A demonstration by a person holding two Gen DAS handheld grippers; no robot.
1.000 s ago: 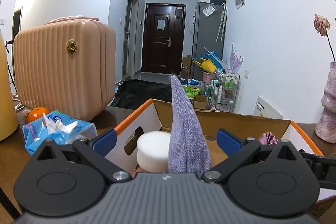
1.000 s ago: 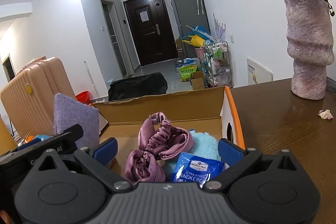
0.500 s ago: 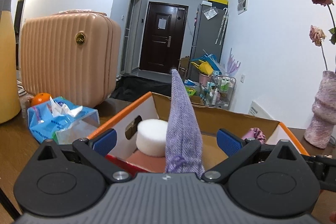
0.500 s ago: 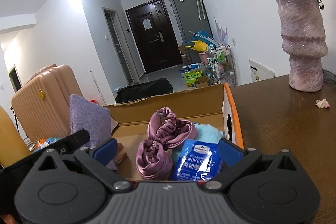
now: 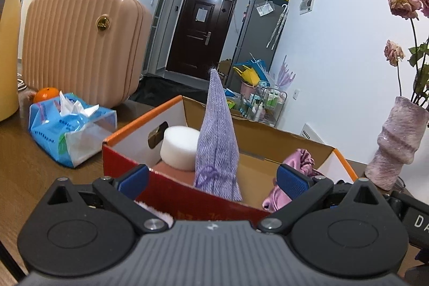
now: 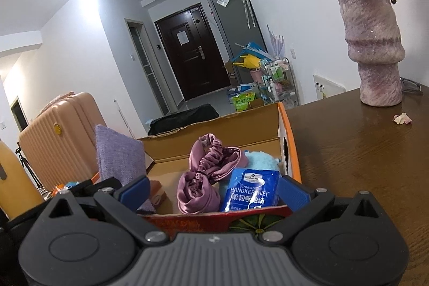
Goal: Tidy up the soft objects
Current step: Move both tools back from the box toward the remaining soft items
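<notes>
Since a second ago, our left gripper (image 5: 211, 180) has pulled back from the cardboard box (image 5: 128, 154), so the box's red front wall now fills the lower middle of the left wrist view where before we looked straight into it. Both blue pads stand wide apart with nothing between them; the purple cloth (image 5: 217, 146) that rose up between them stands on its own inside the box, a tall point in the centre of the frame. Just left of it sits a white foam cylinder (image 5: 179, 149) on a pinkish block. At the box's right end we see a mauve satin scrunchie (image 5: 301, 161). A blue tissue pack (image 5: 69, 125) lies on the wooden table (image 5: 32, 170) at left, with an orange (image 5: 47, 94) behind it and a peach suitcase (image 5: 80, 44) in the upper left. A lilac vase (image 5: 396, 144) stands at the right edge.

From the right wrist view, our right gripper (image 6: 213, 192) is likewise spread open and empty, hovering at the box's near edge. Inside, in the centre, lie the scrunchie (image 6: 206, 173), a pale blue fluffy item (image 6: 261, 162) and a blue handkerchief packet (image 6: 250, 190). The purple cloth (image 6: 120, 160) stands at centre left. The vase (image 6: 372, 50) occupies the upper right, with a fallen petal (image 6: 402, 118) on the table (image 6: 362, 157).
</notes>
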